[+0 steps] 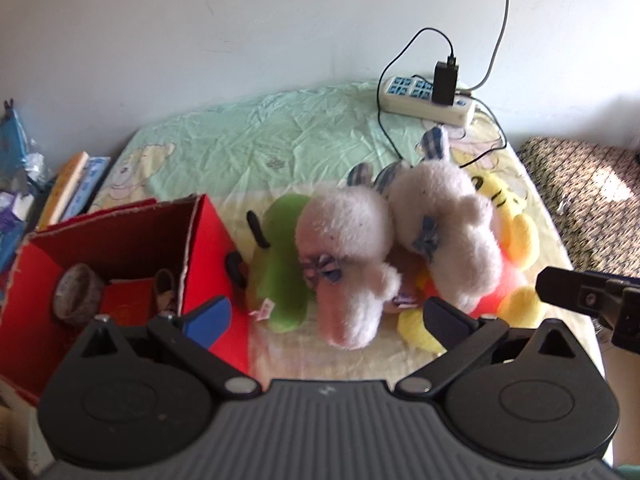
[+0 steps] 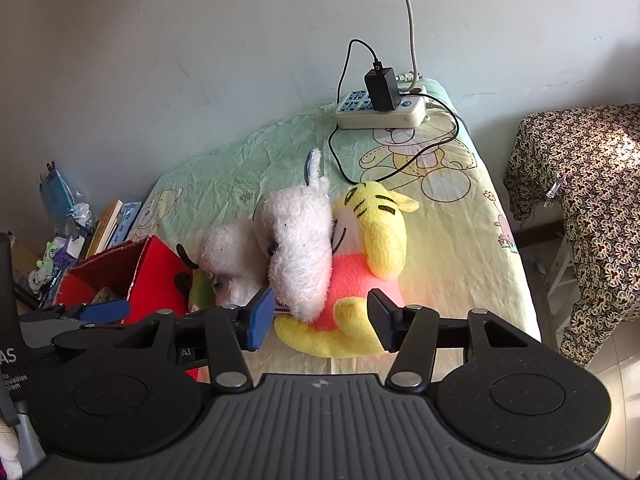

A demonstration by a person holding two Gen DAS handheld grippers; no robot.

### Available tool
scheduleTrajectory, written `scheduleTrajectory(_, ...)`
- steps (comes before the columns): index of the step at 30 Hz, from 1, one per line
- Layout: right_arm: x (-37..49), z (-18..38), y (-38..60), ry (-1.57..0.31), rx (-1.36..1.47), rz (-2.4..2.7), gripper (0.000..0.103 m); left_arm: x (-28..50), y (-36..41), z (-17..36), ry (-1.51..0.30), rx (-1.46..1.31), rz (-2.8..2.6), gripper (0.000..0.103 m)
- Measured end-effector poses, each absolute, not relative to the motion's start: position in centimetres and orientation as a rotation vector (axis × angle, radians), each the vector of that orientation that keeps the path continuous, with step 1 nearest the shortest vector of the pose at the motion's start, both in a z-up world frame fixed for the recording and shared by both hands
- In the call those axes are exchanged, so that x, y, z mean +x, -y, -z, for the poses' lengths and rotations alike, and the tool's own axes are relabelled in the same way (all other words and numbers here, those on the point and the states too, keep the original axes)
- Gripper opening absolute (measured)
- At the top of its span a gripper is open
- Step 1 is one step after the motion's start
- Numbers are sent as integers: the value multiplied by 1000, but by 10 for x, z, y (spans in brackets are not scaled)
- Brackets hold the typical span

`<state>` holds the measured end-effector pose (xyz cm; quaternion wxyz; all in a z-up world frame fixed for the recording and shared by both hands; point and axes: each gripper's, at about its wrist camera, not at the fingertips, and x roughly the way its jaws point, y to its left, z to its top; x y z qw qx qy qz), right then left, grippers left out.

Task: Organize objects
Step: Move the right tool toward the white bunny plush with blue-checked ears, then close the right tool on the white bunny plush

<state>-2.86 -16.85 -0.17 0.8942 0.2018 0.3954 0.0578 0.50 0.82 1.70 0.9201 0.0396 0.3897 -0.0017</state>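
I am holding my left gripper (image 1: 326,322) with its fingers spread wide, nothing pinched; the nearer white plush (image 1: 346,256) is lying just ahead of the gap, with the green plush (image 1: 282,256) beside it toward the left finger. The red box (image 1: 120,264) is sitting open off to that gripper's left, a tape roll (image 1: 78,292) inside it.

My right gripper (image 2: 324,320) is standing partly spread around the lower end of the yellow tiger plush (image 2: 360,264); I cannot tell whether the pads are pressing on it. The second white plush (image 2: 298,244) is leaning across the tiger, just ahead of the blue left pad. A power strip (image 2: 380,112) is resting far ahead, at the bed's far edge.
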Motion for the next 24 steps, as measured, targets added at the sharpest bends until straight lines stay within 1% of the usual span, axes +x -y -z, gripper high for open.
scheduleTrajectory(4, -15, 5, 176, -813, 468, -150, 52, 17, -9, -17, -838, 78, 76, 102)
scheduleTrajectory(7, -2, 6, 184, -809, 523, -195, 52, 28, -12, -16, -895, -22, 198, 102)
scheduleTrajectory(13, 31, 8, 201, -816, 613, -239, 52, 41, 3, -19, -894, -81, 333, 103)
scheduleTrajectory(22, 72, 37, 199, -956, 635, -337, 53, 75, 21, 10, -990, -133, 415, 102)
scheduleTrajectory(24, 77, 41, 200, -974, 641, -342, 53, 81, 18, 15, -998, -162, 421, 98)
